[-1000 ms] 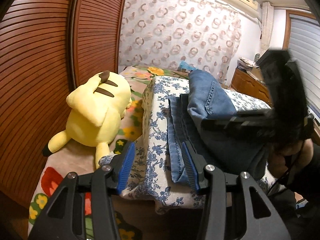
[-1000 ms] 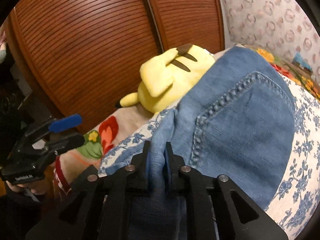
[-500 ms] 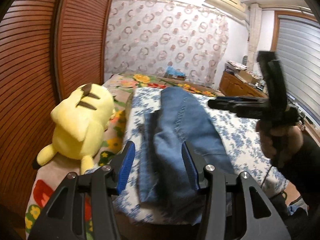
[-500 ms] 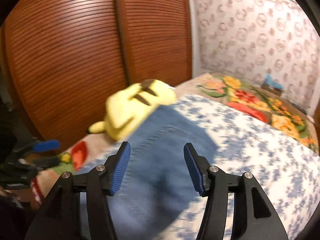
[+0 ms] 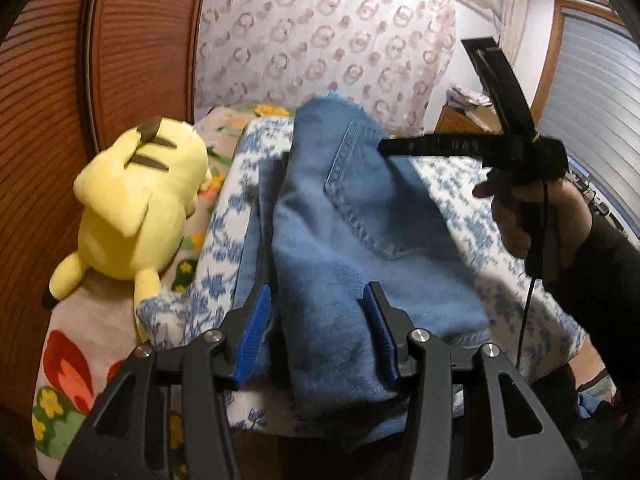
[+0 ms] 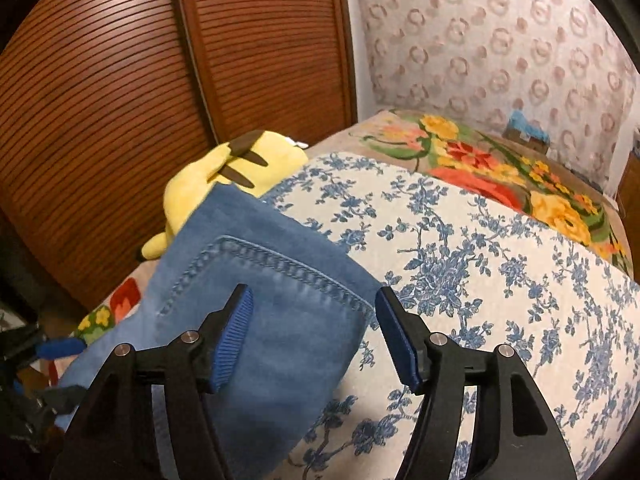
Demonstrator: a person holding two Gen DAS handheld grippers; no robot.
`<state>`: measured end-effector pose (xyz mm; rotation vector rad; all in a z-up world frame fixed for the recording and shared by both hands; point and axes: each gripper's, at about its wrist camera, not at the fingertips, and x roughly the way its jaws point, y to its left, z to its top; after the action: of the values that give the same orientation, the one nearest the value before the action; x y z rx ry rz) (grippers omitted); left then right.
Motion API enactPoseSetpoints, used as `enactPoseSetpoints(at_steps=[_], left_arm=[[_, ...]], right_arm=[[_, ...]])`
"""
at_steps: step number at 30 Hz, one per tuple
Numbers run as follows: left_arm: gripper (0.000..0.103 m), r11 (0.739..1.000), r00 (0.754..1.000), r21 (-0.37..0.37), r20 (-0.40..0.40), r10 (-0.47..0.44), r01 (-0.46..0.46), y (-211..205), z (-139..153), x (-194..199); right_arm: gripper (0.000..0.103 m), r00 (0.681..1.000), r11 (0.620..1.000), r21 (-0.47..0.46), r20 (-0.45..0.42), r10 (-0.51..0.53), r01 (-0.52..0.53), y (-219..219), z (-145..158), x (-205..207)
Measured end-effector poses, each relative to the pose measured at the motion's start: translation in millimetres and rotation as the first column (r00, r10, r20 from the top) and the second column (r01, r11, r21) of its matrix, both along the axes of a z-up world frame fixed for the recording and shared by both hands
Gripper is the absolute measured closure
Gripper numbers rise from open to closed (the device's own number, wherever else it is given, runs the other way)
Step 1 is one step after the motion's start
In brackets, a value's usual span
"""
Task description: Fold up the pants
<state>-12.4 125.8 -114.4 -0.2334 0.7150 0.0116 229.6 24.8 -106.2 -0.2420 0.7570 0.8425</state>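
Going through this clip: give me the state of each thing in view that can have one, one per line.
jeans: folded, lying on the floral cushion, not gripped
left hand-held gripper: open, jaws either side of the jeans' near end
right hand-held gripper: jaws opening, nothing between the pads
yellow plush toy: lying beside the cushion, untouched
louvred wooden doors: closed

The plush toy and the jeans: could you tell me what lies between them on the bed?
In the left wrist view, a strip of blue-flowered cloth lies between the plush toy and the jeans; nothing else sits there.
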Motion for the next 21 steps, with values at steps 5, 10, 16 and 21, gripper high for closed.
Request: enactPoseSetpoints(at_steps=[5, 10, 16, 21], left_arm=[[0.055, 0.999, 1.0, -0.052, -0.019, 0.001, -0.002, 3, -14, 0], [0.057, 0.996, 1.0, -0.087, -0.004, -0.002, 0.002, 4, -14, -1], [0.083, 0.995, 1.0, -0.096, 0.02, -0.01, 0.012, 6, -12, -4], [0.088, 0.992, 0.999, -0.128, 0.039, -0.01, 0.015, 17, -8, -3]], right_arm=[[0.026, 0.997, 1.0, 0.007, -0.071, 0.007, -0.006, 1, -18, 15], [0.024, 0.982, 0.997, 0.072, -0.18, 0.052, -0.039, 0, -33, 29], [0.04, 0.96, 0.989, 0.12, -0.256, 0.114, -0.086, 0, -37, 32], [0.065, 0.975, 0.988, 0.116, -0.189, 0.118, -0.097, 13, -10, 19]])
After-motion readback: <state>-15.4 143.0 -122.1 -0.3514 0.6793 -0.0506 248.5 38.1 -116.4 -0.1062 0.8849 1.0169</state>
